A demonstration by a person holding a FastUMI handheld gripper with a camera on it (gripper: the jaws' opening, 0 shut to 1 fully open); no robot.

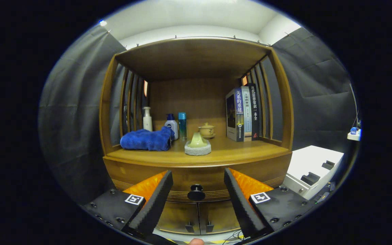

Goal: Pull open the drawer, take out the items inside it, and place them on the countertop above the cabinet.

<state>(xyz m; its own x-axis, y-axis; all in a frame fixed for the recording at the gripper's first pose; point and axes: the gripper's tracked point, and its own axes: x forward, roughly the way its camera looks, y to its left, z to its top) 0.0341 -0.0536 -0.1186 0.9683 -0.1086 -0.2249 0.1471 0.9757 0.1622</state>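
we're looking at a big wooden cabinet square on, its open shelf bay arching overhead and the countertop running flat across the middle, and that countertop is already busy: a row of books standing upright at the right end, a blue towel heaped at the left, three bottles lined up behind the towel, a small lidded pot near the back, and a pale soap-like piece sitting in a grey dish out near the front edge. whether any of those came out of the drawer, this moment can't say. below the countertop sits the drawer front, flush with the cabinet face as far as i can judge, so it reads as closed, and nothing of its inside shows. under that, a pair of small doors. off to the right, a white box stands beside the cabinet. now the key bit: the drawer's dark round knob lies dead ahead, centred in the gap between the two fingers and a little beyond their tips, so the line in is straight forward with no sideways correction. the gripper has its fingers spread wide, holding nothing, neither one touching the knob. closed drawer fits either end of the job, before the pull or pushed shut again, and i can't tell which
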